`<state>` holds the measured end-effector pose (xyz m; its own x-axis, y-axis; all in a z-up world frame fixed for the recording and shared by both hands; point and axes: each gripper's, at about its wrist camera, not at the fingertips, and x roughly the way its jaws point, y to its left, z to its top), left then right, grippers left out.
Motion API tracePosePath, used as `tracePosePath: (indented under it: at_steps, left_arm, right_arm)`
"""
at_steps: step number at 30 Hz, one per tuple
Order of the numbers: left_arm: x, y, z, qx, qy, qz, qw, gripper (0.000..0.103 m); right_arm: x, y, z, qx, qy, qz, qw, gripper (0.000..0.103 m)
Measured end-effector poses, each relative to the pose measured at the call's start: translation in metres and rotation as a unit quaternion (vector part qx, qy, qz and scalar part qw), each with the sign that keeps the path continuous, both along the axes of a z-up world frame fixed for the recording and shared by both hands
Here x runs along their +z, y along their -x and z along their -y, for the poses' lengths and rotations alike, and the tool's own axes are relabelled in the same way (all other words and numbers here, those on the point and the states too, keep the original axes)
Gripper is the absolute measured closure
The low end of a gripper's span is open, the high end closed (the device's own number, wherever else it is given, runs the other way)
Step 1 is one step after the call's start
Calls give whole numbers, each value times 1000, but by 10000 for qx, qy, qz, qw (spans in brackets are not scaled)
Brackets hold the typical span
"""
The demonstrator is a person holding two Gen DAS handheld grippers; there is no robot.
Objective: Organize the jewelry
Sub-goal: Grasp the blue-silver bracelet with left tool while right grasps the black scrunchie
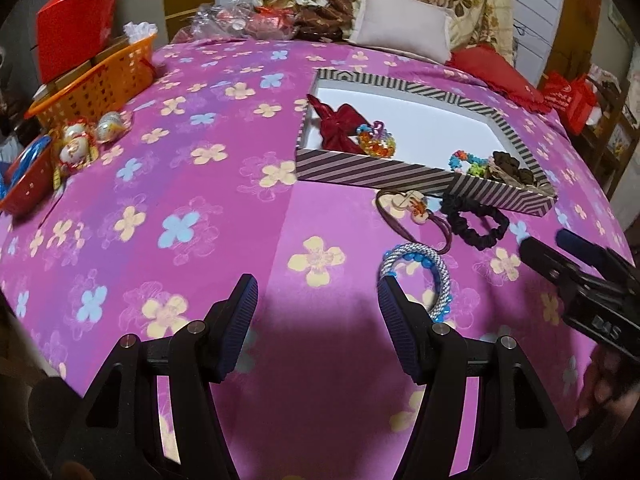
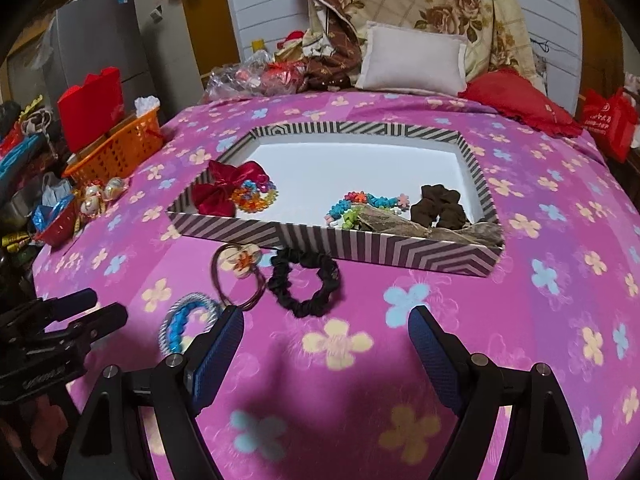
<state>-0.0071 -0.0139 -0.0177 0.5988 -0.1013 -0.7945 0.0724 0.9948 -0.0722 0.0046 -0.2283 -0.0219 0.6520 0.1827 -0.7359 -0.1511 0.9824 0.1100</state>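
A striped shallow box (image 1: 368,168) (image 2: 360,246) lies on the pink flowered bedspread. It holds a red bow (image 2: 224,186), bright beaded bracelets (image 2: 256,196) (image 2: 360,204) and a brown scrunchie (image 2: 440,204). In front of the box lie a black scrunchie (image 1: 476,222) (image 2: 306,280), a hair tie with a cream flower charm (image 1: 408,206) (image 2: 240,264) and a silver-and-blue bangle (image 1: 424,276) (image 2: 188,320). My left gripper (image 1: 318,292) is open, its right finger just beside the bangle. My right gripper (image 2: 326,324) is open, just short of the black scrunchie.
An orange basket (image 1: 100,80) (image 2: 120,148), a red bag (image 1: 76,28) and small ornaments (image 1: 80,144) sit at the bed's left edge. Pillows (image 1: 404,32) (image 2: 412,60) and folded bedding pile up at the head. Bare bedspread (image 1: 180,200) stretches left of the box.
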Motion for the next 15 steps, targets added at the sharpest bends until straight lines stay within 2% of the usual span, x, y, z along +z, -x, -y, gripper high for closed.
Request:
tracePosePath:
  at_steps: [5,8,15]
  left_arm:
    - [-4,-14,9,-474,97,-121,9988,40]
    - [-7,-20,14,-730,153,-203,9970,40]
    - [-17,-35,26,-1280,213,-462,9905,42]
  right_arm:
    - [-9,-19,-2,143,41,-47,9999,21]
    - [-14,-28,-2,218,-12,-110,9997,27]
    - [-20,-43,-4,328,-28,-172,9993,27]
